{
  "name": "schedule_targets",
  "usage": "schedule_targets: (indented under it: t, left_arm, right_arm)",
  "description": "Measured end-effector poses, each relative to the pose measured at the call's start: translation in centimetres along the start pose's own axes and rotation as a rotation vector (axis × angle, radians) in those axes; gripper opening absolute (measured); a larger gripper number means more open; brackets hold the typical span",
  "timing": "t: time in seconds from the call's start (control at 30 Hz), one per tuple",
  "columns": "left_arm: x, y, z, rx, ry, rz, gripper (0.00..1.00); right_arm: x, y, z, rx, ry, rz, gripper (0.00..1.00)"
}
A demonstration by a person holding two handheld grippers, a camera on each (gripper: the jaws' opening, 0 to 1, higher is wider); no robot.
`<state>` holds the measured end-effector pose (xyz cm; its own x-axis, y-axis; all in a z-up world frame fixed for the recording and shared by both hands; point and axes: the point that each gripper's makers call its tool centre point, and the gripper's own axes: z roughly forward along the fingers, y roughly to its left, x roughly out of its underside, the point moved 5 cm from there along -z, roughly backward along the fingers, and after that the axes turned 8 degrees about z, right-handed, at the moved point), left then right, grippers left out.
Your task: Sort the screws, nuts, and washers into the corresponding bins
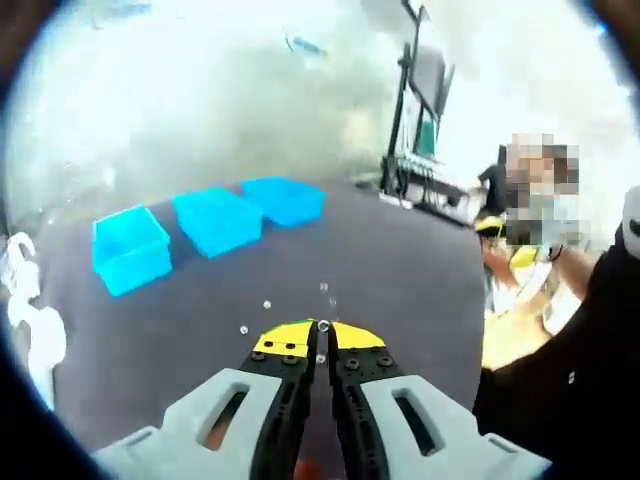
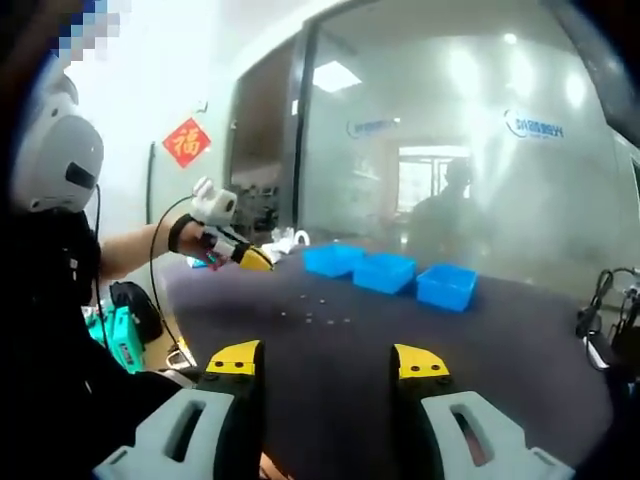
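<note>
Left gripper view: the left gripper (image 1: 323, 327) has its jaws together above the dark bench (image 1: 400, 270), with small metal parts (image 1: 266, 304) scattered just ahead and three blue bins (image 1: 215, 220) further back. Right gripper view: the right gripper (image 2: 328, 362) stands with jaws apart; the parts (image 2: 315, 315) lie between it and the bins (image 2: 385, 271).

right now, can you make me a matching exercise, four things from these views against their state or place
Things:
1. left gripper
2. right gripper
3. blue bins
4. small metal parts

States or places:
a. three in a row at the far side of the dark table
b. jaws wide apart
c. jaws closed together at the yellow tips
d. scattered loose on the tabletop

Pairs: 1-c, 2-b, 3-a, 4-d
</note>
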<state>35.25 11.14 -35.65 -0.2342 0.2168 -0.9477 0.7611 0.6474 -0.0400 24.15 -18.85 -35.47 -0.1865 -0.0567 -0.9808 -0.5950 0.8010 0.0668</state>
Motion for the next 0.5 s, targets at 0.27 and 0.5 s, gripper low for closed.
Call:
schedule_targets:
  t: [0.27, 0.5]
  left_arm:
    - [-1.4, 1.7, -1.9, -0.124, -0.192, 0.017, 0.05]
    - [-2.3, 1.6, -2.5, -0.128, -0.256, 0.007, 0.05]
  right_arm:
    - [-0.8, -0.2, 0.0, 0.018, -0.042, 0.020, 0.45]
    - [-1.1, -0.2, 0.1, 0.023, -0.058, 0.024, 0.45]
